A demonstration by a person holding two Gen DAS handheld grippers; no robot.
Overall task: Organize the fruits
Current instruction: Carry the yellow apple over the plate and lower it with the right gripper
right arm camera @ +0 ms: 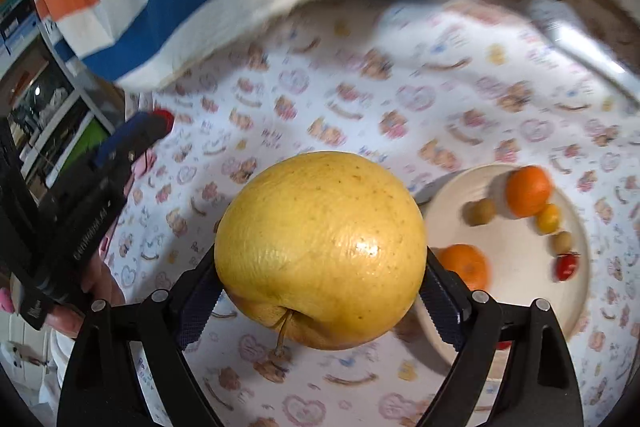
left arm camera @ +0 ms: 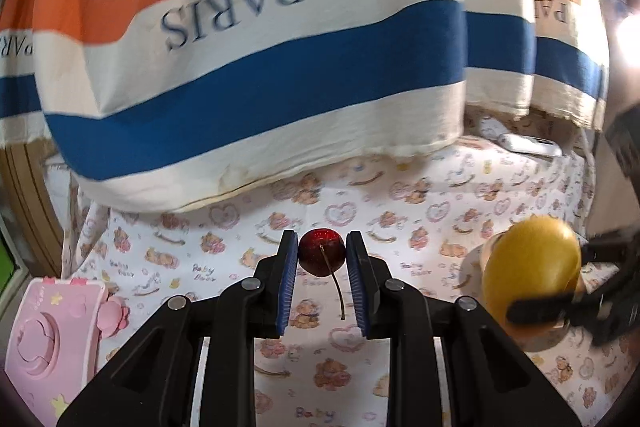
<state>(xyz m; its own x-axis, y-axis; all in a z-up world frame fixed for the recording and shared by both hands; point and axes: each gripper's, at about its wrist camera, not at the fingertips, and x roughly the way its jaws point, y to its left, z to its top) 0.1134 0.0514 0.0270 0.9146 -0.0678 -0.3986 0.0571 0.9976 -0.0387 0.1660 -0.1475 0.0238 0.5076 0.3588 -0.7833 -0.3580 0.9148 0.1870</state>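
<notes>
- Cherry [left arm camera: 321,253]: dark red, clamped between the blue pads [left arm camera: 289,291] of the left gripper [left arm camera: 322,255], stem hanging toward the camera, held above the bear-print cloth [left arm camera: 360,203].
- Yellow apple [right arm camera: 320,251]: gripped on both sides by the right gripper [right arm camera: 320,267], stem end facing the camera, held off the cloth just left of the plate [right arm camera: 520,279].
- Left wrist view shows the same apple at far right, right gripper's fingers around it; blurred.
- Plate, cream, round, holds two oranges [right arm camera: 528,191], two small greenish-brown fruits [right arm camera: 480,211], one small yellow fruit [right arm camera: 548,218] and a small red fruit [right arm camera: 567,265] near its right rim.
- Pink toy camera [left arm camera: 52,343] on the cloth at lower left of the left wrist view.
- Striped "PARIS" fabric [left arm camera: 256,39] hangs behind the table.
</notes>
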